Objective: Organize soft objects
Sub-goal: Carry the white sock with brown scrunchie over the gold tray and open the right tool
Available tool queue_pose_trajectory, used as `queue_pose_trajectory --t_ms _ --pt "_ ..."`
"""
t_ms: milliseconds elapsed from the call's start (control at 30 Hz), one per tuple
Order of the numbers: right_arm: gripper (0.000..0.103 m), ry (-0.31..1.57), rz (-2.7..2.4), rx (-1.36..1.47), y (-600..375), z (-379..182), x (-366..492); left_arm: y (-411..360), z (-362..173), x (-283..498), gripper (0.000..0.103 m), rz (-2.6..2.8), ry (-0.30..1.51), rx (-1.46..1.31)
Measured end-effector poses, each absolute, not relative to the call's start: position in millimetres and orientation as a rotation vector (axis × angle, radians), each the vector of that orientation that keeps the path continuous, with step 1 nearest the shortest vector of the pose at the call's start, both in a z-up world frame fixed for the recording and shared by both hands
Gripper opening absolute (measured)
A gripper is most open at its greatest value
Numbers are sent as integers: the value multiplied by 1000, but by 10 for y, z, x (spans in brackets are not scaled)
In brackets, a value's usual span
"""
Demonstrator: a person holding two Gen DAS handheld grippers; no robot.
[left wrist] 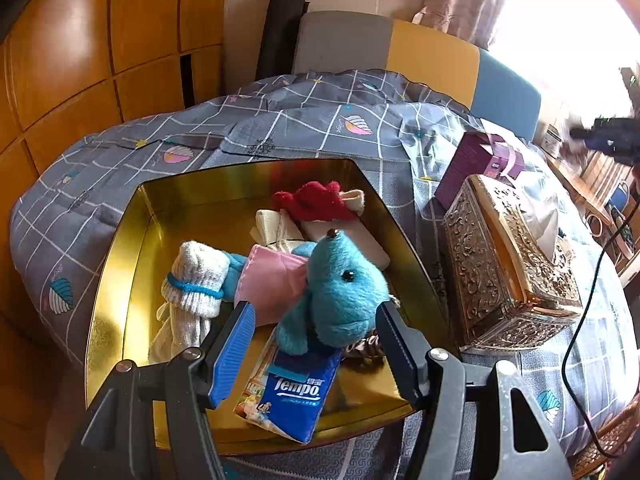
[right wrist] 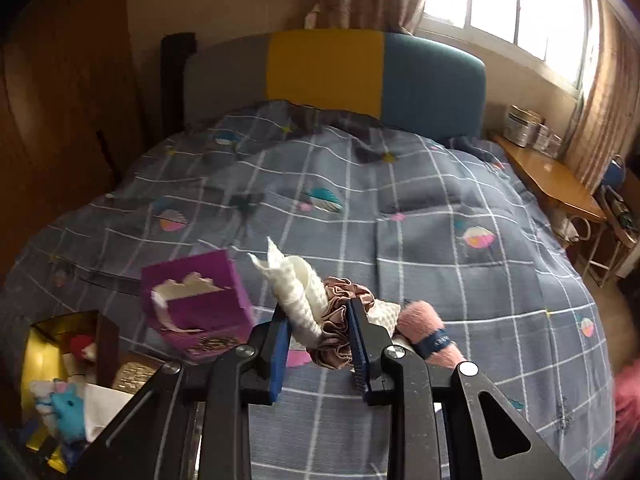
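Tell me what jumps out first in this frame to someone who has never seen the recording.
The bright blue plush toy lying in the gold tin on the bed, right between the open left gripper fingers. Then the right gripper, shut on a white knit cloth and a brown satin scrunchie above the grey checked quilt.

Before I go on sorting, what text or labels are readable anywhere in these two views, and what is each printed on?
"Tempo": white lettering on the blue tissue pack lying in the gold tin.
Small characters beside and a line under that logo: too small to read.
Dark blue band on the pink fuzzy item: pale lettering, too blurred to read.
Purple box: a small mark, unreadable.
Nothing else legible.
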State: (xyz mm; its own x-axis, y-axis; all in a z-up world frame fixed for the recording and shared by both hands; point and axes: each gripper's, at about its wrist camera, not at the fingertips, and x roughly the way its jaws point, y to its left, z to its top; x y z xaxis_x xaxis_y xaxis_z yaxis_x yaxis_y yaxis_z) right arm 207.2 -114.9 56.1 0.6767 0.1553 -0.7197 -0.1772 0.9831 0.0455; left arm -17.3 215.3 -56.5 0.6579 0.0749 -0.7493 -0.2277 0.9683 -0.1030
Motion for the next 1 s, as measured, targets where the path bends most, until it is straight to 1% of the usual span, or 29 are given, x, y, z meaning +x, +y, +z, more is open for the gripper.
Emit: queue_pose_trajectory --t_ms 200,333,533,700,833,900,933,967,1000 --pt "28 753 511 -35 -393 753 1668 2400 -511 -265 64 233 809 -233" --pt "28 774 720 -73 127 672 1328 2608 -484 -333 64 296 796 -243" --pt "28 879 901 -86 887 217 1093 2798 -517 -401 64 339 787 -263" --pt "28 949 871 -105 1555 -280 1140 2807 -598 -414 64 331 797 -285" --pt "28 998 803 -233 1966 -670 1138 2787 -635 -420 64 329 796 -278" --pt "30 1026 796 -261 2055 -820 1130 2803 -643 -431 64 327 792 -289" --pt "32 1036 794 -271 2092 -882 1115 2806 -646 -438 64 330 793 -287" --pt "36 1039 799 -275 2098 -908 1115 2811 -651 -437 64 333 793 -285" --pt "37 1030 799 -290 2100 -924 1107 2819 -655 -440 64 336 793 -287"
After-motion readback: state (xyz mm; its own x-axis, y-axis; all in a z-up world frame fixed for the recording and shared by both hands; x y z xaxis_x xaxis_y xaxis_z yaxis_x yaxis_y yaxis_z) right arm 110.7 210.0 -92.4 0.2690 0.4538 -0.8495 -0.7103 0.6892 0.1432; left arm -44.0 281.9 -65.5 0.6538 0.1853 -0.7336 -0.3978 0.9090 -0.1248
